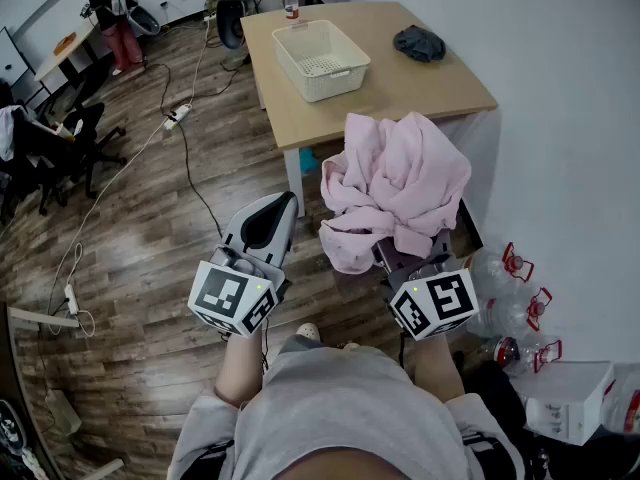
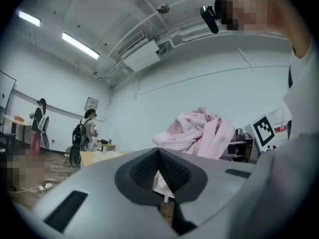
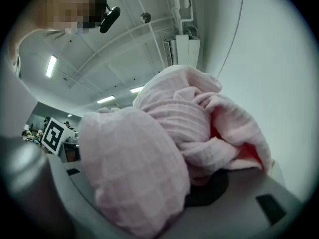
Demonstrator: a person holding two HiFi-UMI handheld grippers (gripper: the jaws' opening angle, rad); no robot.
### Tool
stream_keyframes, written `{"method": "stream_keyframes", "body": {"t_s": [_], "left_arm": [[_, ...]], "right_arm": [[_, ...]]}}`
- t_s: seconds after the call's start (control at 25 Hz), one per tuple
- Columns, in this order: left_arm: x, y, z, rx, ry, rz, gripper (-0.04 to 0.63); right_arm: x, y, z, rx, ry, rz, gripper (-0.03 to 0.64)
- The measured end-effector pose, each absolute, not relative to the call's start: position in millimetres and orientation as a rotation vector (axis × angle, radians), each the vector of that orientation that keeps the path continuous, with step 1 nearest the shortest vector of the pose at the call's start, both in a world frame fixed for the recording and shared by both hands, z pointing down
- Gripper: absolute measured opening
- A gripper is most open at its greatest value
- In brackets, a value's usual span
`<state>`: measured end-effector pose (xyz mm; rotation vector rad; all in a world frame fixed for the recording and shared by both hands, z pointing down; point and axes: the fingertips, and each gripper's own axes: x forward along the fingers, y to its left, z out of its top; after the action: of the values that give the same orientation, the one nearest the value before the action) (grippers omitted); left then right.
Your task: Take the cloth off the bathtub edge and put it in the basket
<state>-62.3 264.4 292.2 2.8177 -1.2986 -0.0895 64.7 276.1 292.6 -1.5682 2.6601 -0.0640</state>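
Observation:
A bunched pink cloth point(image 1: 395, 183) is held up in front of me, piled over my right gripper point(image 1: 405, 255), which is shut on it. In the right gripper view the cloth point(image 3: 164, 148) fills the space between the jaws and hides the pads. My left gripper point(image 1: 268, 216) hangs beside it on the left, level, its dark ribbed pads point(image 2: 149, 168) pressed together with nothing between them; the cloth point(image 2: 197, 133) shows beyond them. The white slatted basket point(image 1: 320, 60) stands on the wooden table point(image 1: 420, 98) ahead, apart from both grippers. No bathtub is in view.
A dark crumpled cloth point(image 1: 420, 43) and a bottle point(image 1: 291, 3) also sit on the table. Several plastic water bottles point(image 1: 510, 298) and a white box point(image 1: 570, 398) lie along the right wall. Cables point(image 1: 190, 168) cross the wood floor; office chairs point(image 1: 60, 148) and a person point(image 1: 110, 18) are far left.

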Motion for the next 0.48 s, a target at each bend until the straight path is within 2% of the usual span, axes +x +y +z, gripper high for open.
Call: {"method": "stream_keyframes", "body": {"t_s": [0.48], "left_arm": [[-59.0,261.9,291.5,2.817,-1.274,-0.071,-0.003]], "right_arm": [[63.1,274.9,289.5,-1.576,2.662,-0.078,0.272]]}}
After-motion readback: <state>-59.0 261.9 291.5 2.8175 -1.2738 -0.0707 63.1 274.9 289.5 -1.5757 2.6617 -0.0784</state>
